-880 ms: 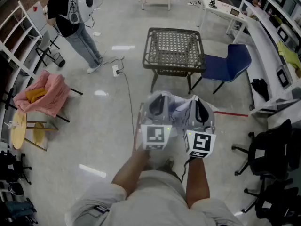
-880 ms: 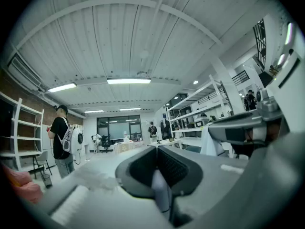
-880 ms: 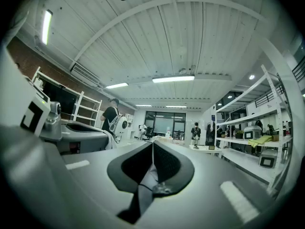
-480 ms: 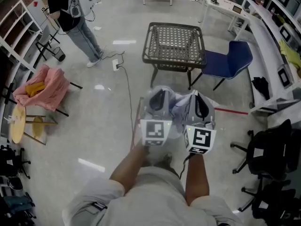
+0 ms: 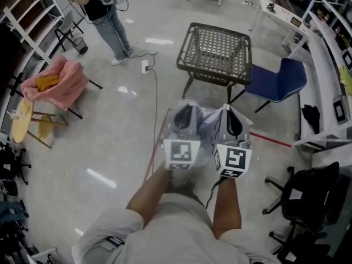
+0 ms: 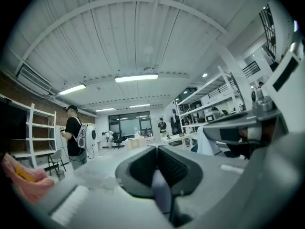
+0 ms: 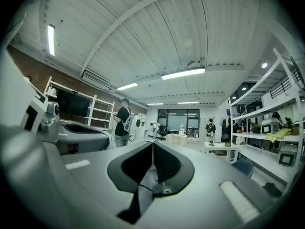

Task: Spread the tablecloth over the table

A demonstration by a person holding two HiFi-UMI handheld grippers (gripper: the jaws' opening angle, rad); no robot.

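Observation:
A pale tablecloth (image 5: 209, 126) hangs bunched between my two grippers, held in front of my body. My left gripper (image 5: 183, 121) is shut on one part of it, and the cloth shows as a pale strip (image 6: 161, 190) pinched between its dark pads. My right gripper (image 5: 231, 123) is shut on another part, with a fold of cloth (image 7: 144, 184) trailing down from its closed jaws. The two grippers stand side by side, jaws pointing up and forward. The table (image 5: 217, 45), dark with a woven mesh top, stands bare on the floor ahead of me, apart from the cloth.
A blue chair (image 5: 281, 81) stands right of the table. A person (image 5: 103, 3) stands at far left, near a seat draped in pink cloth (image 5: 56, 87). A cable (image 5: 154, 106) runs across the floor. Black office chairs (image 5: 304, 197) and shelving line the right side.
The view has shifted a little, so the table now sits slightly further right and higher. Both grippers keep the same hold on the bunched cloth.

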